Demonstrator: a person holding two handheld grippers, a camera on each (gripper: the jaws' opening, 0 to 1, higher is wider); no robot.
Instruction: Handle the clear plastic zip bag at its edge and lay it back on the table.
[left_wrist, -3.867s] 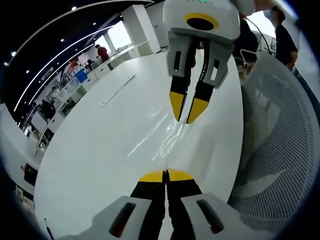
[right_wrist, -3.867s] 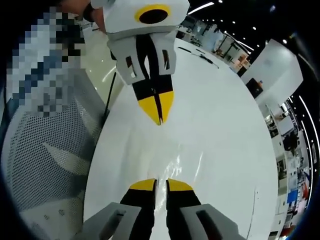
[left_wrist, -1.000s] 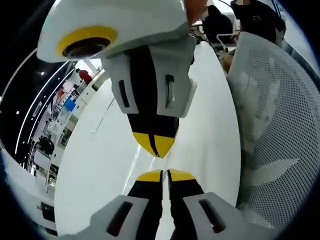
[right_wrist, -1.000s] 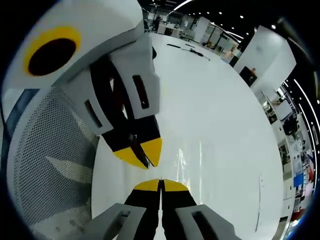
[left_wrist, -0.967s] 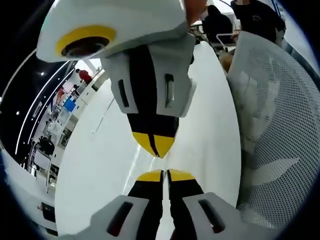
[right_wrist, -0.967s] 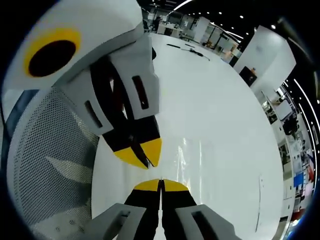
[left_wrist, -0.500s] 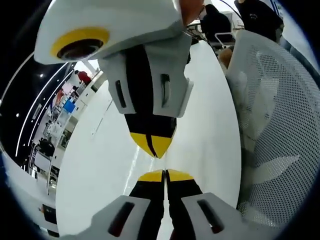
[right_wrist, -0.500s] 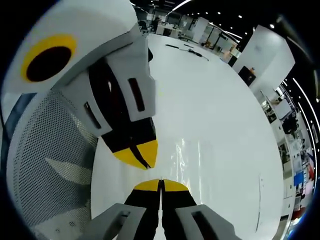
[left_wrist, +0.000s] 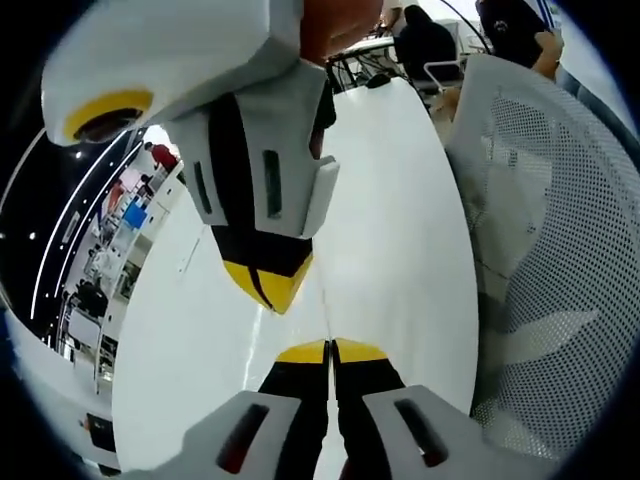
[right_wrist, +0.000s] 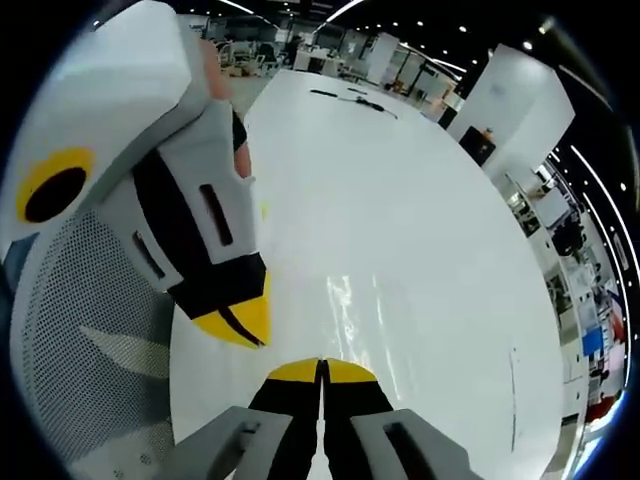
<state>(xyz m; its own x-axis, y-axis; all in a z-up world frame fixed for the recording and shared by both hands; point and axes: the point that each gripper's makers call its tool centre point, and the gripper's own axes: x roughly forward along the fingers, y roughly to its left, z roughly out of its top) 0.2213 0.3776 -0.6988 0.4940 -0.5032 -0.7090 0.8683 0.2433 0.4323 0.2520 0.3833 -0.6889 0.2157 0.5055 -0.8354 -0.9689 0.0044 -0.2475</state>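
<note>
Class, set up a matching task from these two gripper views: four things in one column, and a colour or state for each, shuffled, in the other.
Things:
1. table
2. mesh chair
3. left gripper
4. clear plastic zip bag

Descriptions:
A. jaws closed, yellow tips together
B. glossy white, wide and flat
C. see-through, showing as glints of light on the tabletop
D. white, full of small holes

Pairs: 1-B, 2-D, 3-A, 4-C

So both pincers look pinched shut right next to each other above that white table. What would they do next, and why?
Probably lower the clear zip bag toward the white table before releasing. The left gripper and right gripper both look shut at its edge, tips close together.
</note>
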